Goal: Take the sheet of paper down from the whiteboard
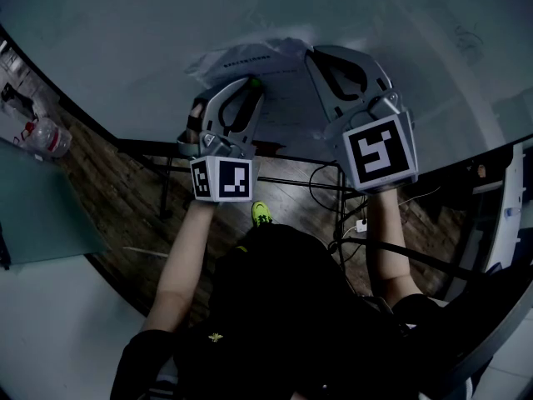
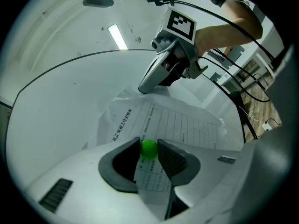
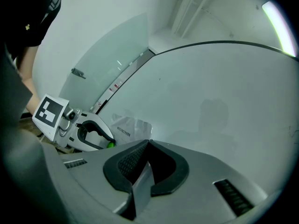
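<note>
A printed sheet of paper [image 1: 281, 100] hangs crumpled on the whiteboard [image 1: 150, 15]. A small green ball magnet [image 2: 148, 149] sits on the sheet [image 2: 182, 125]. My left gripper [image 2: 148, 146] is closed on that magnet, both pads touching it; the head view shows this gripper [image 1: 253, 84] at the sheet's lower left. My right gripper [image 3: 148, 142] is shut on the sheet's edge, and a strip of paper [image 3: 142, 183] runs back between its jaws. In the left gripper view, the right gripper [image 2: 143, 88] pinches the sheet's far edge.
Below the board are a brick-patterned floor [image 1: 125, 215], black stand bars [image 1: 291, 180] and loose cables [image 1: 350, 215]. A plastic bottle [image 1: 50, 137] lies at the left. A glass partition [image 3: 112, 55] stands beside the whiteboard [image 3: 224, 87].
</note>
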